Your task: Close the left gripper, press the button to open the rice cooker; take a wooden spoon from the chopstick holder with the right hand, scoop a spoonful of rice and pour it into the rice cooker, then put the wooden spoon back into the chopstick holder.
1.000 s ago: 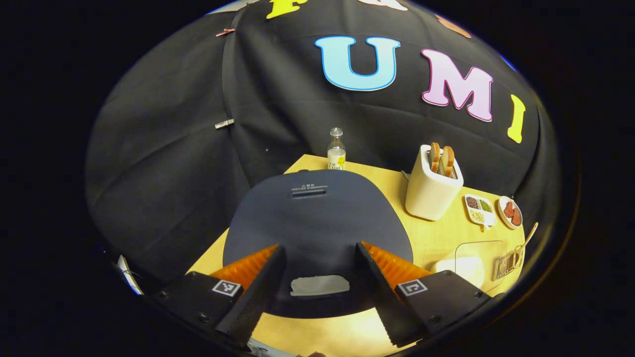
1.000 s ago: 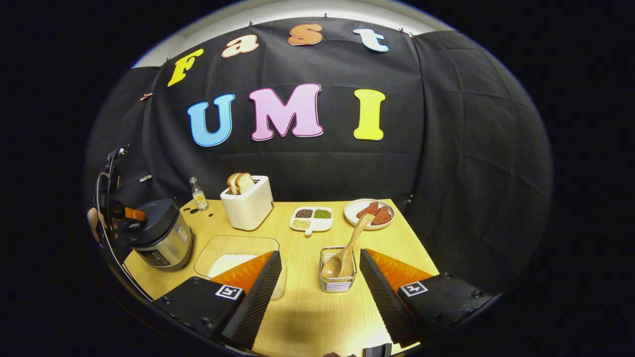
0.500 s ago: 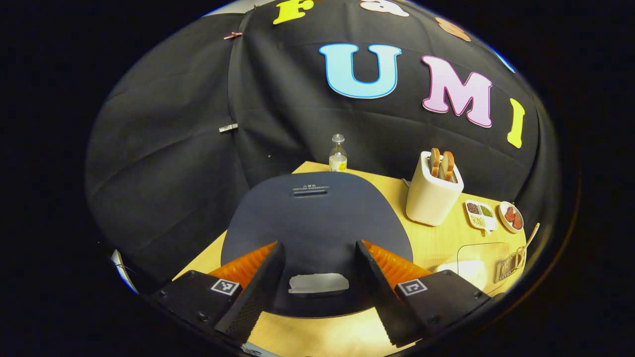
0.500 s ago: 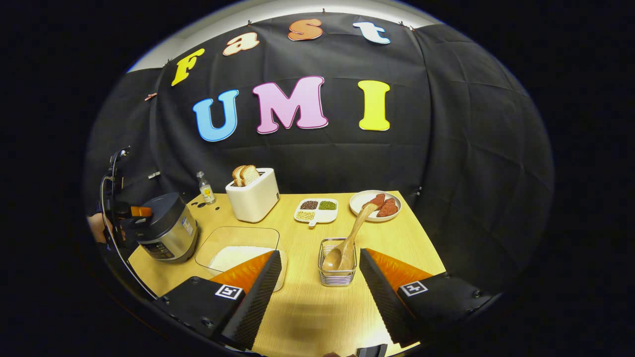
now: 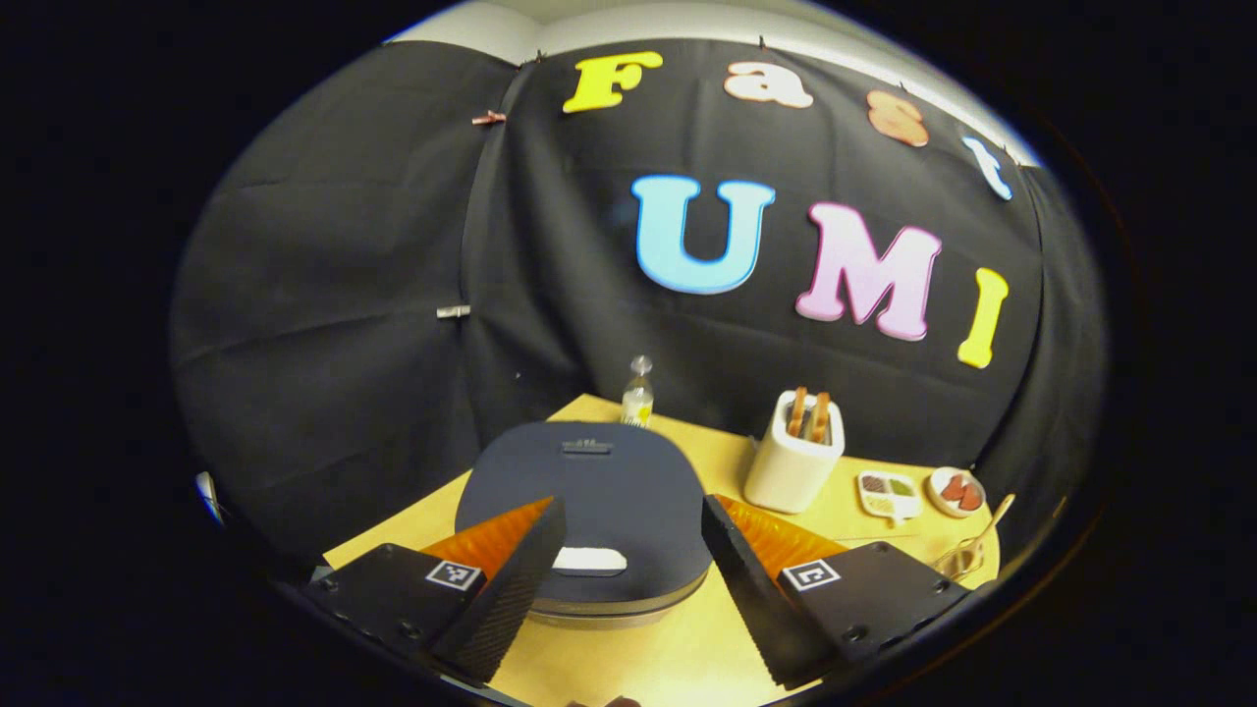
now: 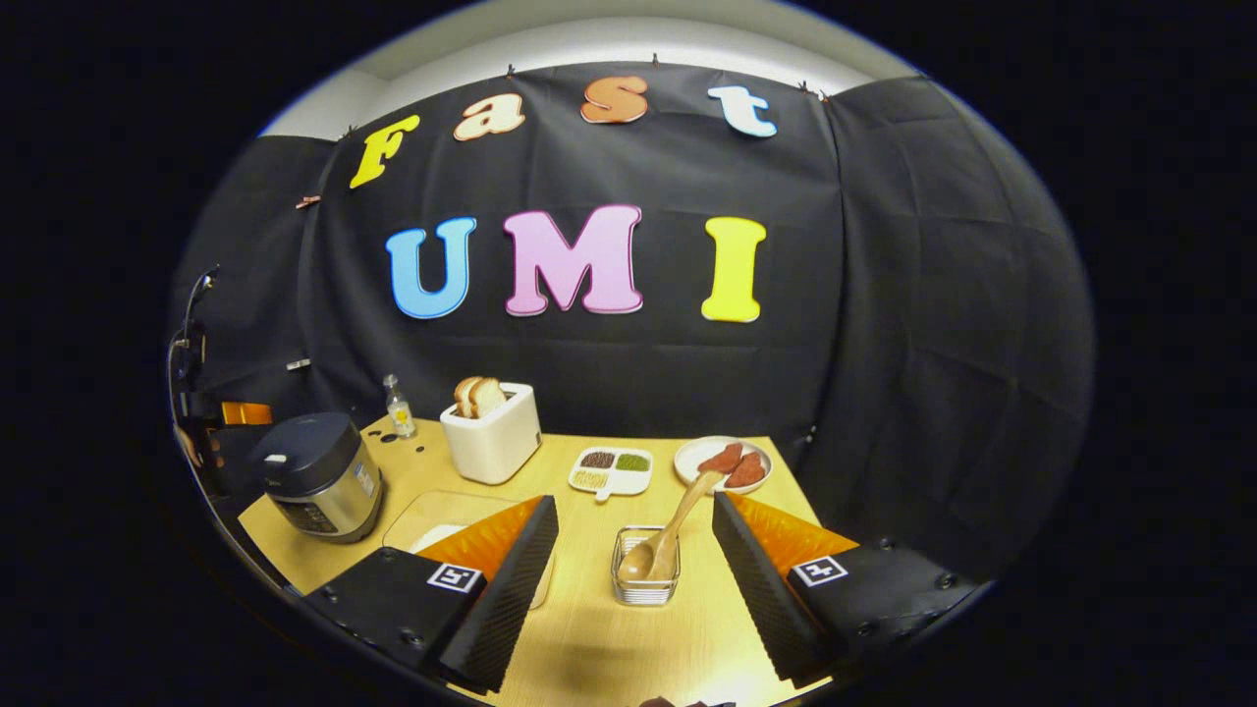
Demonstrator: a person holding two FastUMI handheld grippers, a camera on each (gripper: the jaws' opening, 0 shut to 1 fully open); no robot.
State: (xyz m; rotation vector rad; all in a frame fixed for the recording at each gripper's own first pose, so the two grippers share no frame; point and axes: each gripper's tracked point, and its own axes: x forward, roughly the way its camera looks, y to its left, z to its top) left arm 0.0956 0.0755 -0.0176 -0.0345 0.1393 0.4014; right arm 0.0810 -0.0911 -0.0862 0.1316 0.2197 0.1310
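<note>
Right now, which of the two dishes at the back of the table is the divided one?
The rectangular white tray, split into compartments of dark, green and pale grains. It sits between the toaster and the round plate, which has no dividers and holds reddish pieces.

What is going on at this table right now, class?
A person holds a two-finger gripper in each hand over a wooden table. The left gripper is open, its fingers spread to either side of the closed rice cooker, whose pale lid button sits between them, unpressed. The right gripper is also open and faces the chopstick holder, where the wooden spoon leans untouched. A clear container of rice sits beside it.
</note>
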